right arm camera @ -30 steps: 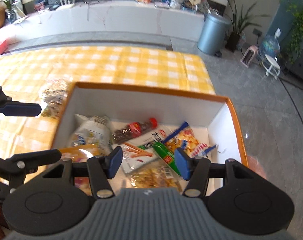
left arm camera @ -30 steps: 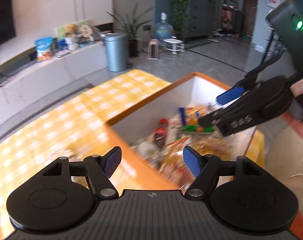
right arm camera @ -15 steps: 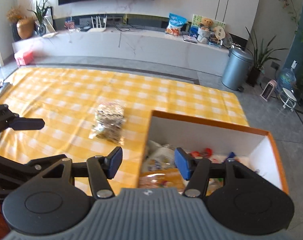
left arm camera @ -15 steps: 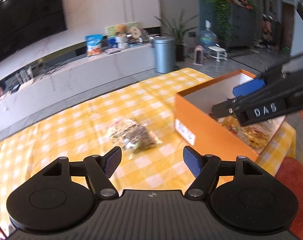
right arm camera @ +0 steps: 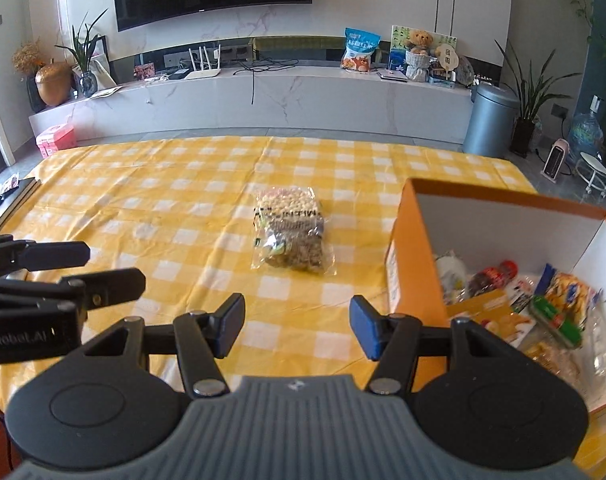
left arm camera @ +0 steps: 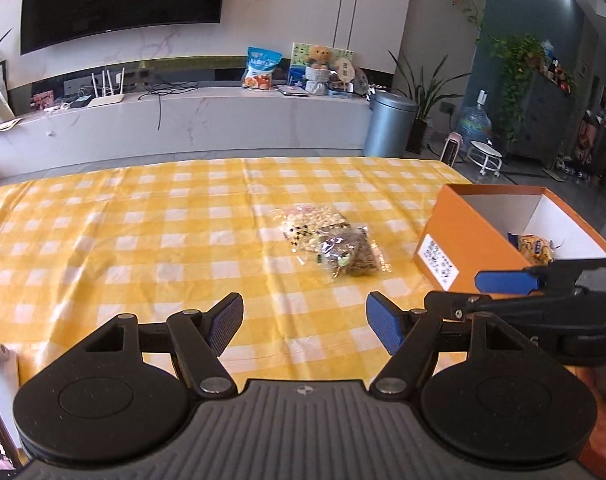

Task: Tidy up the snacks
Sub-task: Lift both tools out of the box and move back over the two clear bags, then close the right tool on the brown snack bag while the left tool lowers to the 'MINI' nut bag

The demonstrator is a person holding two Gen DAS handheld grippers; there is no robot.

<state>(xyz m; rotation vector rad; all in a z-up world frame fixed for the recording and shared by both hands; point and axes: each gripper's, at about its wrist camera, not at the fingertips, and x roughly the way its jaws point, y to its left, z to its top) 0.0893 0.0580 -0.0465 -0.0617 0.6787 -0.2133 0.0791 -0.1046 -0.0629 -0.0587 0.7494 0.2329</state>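
Note:
A clear bag of nuts and seeds (left arm camera: 331, 240) (right arm camera: 290, 236) lies alone on the yellow checked tablecloth (left arm camera: 143, 240) (right arm camera: 163, 208). To its right stands an orange box (left arm camera: 455, 236) (right arm camera: 407, 240) holding several snack packets (right arm camera: 551, 308). My left gripper (left arm camera: 303, 326) hovers open and empty over the cloth, short of the bag. My right gripper (right arm camera: 297, 328) is also open and empty, beside the box's left wall; its fingers (left arm camera: 503, 281) show at the right edge of the left wrist view. The left gripper's fingers (right arm camera: 55, 256) reach in from the left of the right wrist view.
Behind the table runs a long white marble bench (right arm camera: 263, 96) with a chip bag, a teddy bear and a router. A grey bin (right arm camera: 489, 120) and potted plants stand at the right. A dark book or tablet (right arm camera: 11, 196) lies at the table's left edge.
Both grippers have swung away from above the box to the left, over the cloth; the bag of nuts now lies ahead of them. Neither has taken hold of anything.

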